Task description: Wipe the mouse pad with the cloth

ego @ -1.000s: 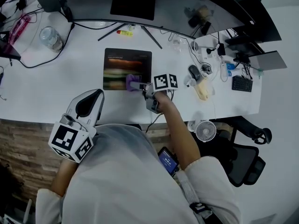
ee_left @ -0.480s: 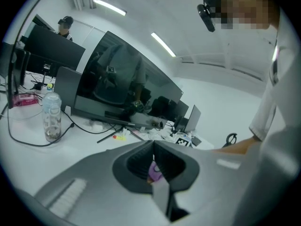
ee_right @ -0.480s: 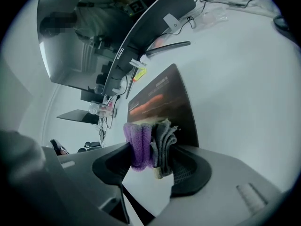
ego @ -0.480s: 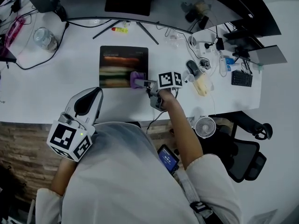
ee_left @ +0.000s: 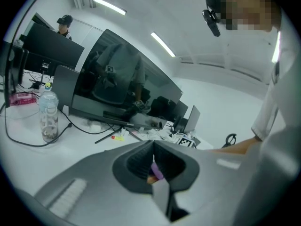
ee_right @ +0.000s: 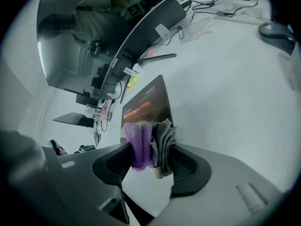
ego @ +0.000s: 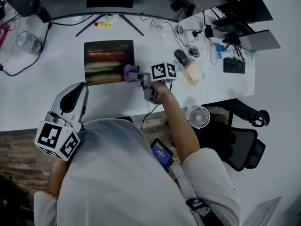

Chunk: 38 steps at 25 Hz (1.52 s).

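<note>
Mouse pad (ego: 108, 60): dark rectangle with a blurred orange-green banded print, lying flat on the white desk (ego: 42, 95). Cloth (ee_right: 143, 142): purple and grey, bunched in folds, pinched between the jaws of the right gripper (ee_right: 149, 161), at the pad's right edge.

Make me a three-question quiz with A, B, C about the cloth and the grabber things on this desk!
1. Where is the cloth?
A) on the fan
B) at the right edge of the mouse pad
C) beside the bottle

2. What colours is the cloth?
A) purple and grey
B) red
C) yellow

3. What is the right gripper doing?
A) open and empty
B) lying flat on the desk
C) shut on the cloth

Answers:
1 B: the head view shows it at the pad's right edge.
2 A: purple and grey folds show in the right gripper view.
3 C: its jaws squeeze the cloth from both sides.
</note>
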Tool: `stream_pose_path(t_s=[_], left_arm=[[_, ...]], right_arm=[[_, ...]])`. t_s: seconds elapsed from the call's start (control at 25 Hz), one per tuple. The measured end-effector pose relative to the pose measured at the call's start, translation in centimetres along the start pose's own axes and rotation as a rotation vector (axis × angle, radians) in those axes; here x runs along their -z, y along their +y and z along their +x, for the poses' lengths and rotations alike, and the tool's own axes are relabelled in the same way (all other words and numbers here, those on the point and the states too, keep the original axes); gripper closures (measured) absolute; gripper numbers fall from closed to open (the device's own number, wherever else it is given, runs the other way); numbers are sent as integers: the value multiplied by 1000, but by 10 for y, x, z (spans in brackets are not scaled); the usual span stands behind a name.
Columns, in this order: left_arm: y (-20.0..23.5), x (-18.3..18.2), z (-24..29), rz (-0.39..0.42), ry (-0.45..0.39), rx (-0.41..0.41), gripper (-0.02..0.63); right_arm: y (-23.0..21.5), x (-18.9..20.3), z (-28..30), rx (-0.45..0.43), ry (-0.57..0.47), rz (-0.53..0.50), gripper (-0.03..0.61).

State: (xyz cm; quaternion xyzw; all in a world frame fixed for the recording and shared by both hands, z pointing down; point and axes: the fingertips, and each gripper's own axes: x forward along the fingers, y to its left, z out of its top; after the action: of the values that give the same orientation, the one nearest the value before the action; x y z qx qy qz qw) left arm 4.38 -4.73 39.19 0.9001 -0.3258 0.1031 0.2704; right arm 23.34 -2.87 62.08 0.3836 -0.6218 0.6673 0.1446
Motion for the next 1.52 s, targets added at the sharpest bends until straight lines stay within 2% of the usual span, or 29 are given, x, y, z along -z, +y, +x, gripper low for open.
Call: stream_pose_path(t_s=[0.24, 0.48, 1.0, 1.52], left_arm=[[2, 1, 1, -2, -8, 15, 614], [-1, -3, -1, 13, -19, 36, 614], [5, -9, -18, 54, -40, 52, 614], [6, -18, -45, 112, -56, 30, 614]], right_arm=[[-11, -11, -26, 83, -87, -28, 347], [5, -13, -45, 81, -149, -67, 347], [76, -8, -80, 90, -413, -186, 348], [137, 25, -124, 224, -680, -347, 351]])
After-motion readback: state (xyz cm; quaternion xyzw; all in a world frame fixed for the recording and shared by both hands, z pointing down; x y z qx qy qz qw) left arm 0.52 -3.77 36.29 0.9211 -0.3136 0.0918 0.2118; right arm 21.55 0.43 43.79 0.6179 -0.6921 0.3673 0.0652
